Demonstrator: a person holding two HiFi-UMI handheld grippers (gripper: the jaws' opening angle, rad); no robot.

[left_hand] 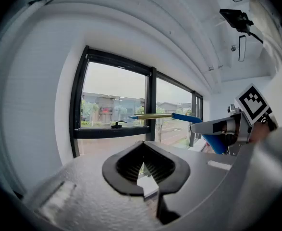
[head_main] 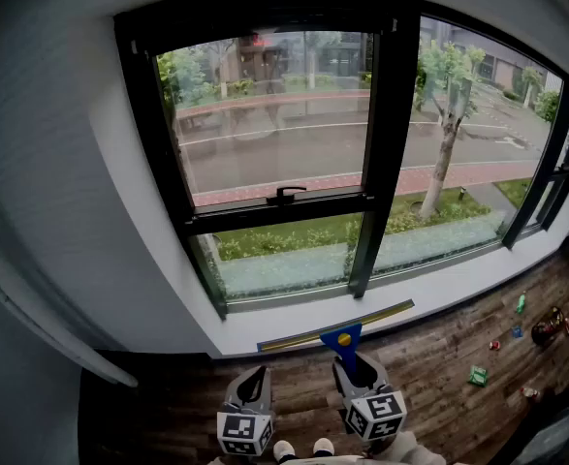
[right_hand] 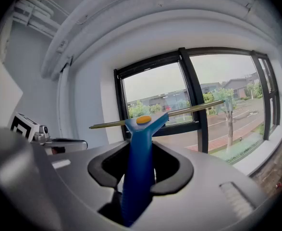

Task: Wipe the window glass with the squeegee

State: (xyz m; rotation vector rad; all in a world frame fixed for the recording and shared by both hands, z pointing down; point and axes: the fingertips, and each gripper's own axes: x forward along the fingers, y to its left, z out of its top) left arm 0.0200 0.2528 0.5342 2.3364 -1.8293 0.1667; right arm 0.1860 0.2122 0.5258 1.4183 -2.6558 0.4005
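The squeegee (head_main: 343, 337) has a blue handle and a long brass-coloured blade that lies level just above the white sill (head_main: 439, 294), below the window glass (head_main: 274, 114). My right gripper (head_main: 355, 368) is shut on the blue handle, with the squeegee (right_hand: 141, 138) standing up between its jaws and the blade crossing in front of the panes. My left gripper (head_main: 251, 384) hangs beside it to the left, shut and holding nothing. In the left gripper view its jaws (left_hand: 143, 165) meet with only a sliver of light, and the squeegee (left_hand: 179, 117) shows at the right.
The window has a thick black frame and a black latch handle (head_main: 286, 195) on the middle rail. A side pane (head_main: 478, 134) stands to the right. Small toys (head_main: 478, 376) and clutter (head_main: 549, 325) lie on the wooden floor at right. The person's shoes (head_main: 299, 449) show at the bottom.
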